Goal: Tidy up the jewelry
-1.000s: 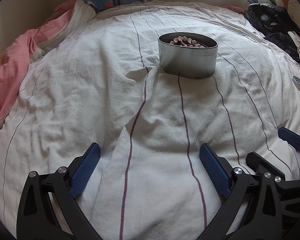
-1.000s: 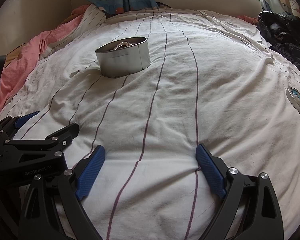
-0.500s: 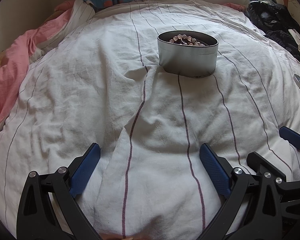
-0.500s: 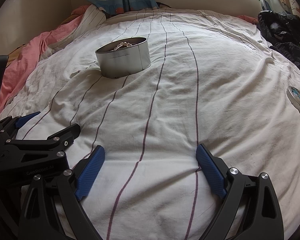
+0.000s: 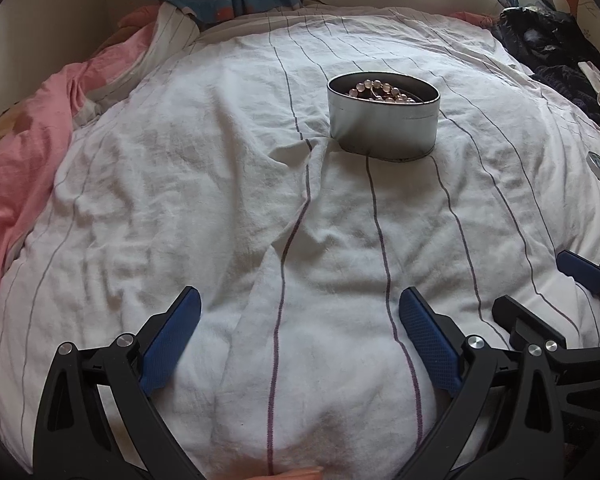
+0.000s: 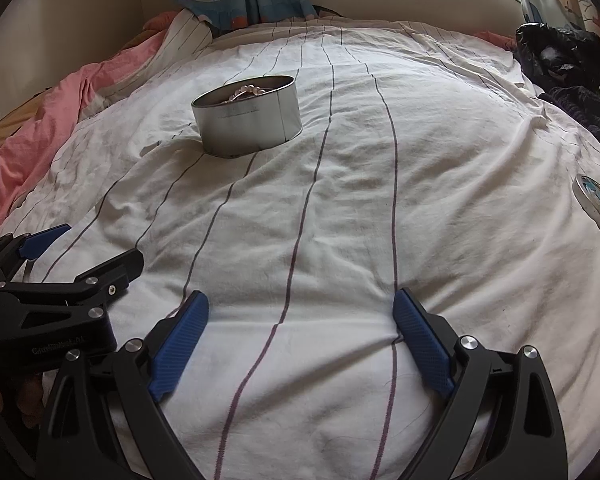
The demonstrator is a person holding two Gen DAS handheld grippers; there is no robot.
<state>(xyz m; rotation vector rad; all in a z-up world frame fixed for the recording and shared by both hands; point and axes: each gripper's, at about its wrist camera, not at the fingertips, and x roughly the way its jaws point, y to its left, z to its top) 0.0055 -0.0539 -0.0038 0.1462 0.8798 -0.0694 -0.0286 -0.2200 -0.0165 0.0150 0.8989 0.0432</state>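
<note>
Round silver tin (image 5: 384, 124) upright and lidless on the striped bedsheet (image 5: 220, 200), pale beaded jewelry (image 5: 380, 90) inside.

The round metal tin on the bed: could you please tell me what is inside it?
Inside the metal tin lies beaded jewelry, pale round beads strung together and resting near the rim. The tin's wall hides the bottom, so anything beneath the beads cannot be seen.

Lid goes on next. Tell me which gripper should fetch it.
Right. The lid lies on the sheet at the right gripper's right side; the left gripper faces the tin. Both jaws open.
</note>
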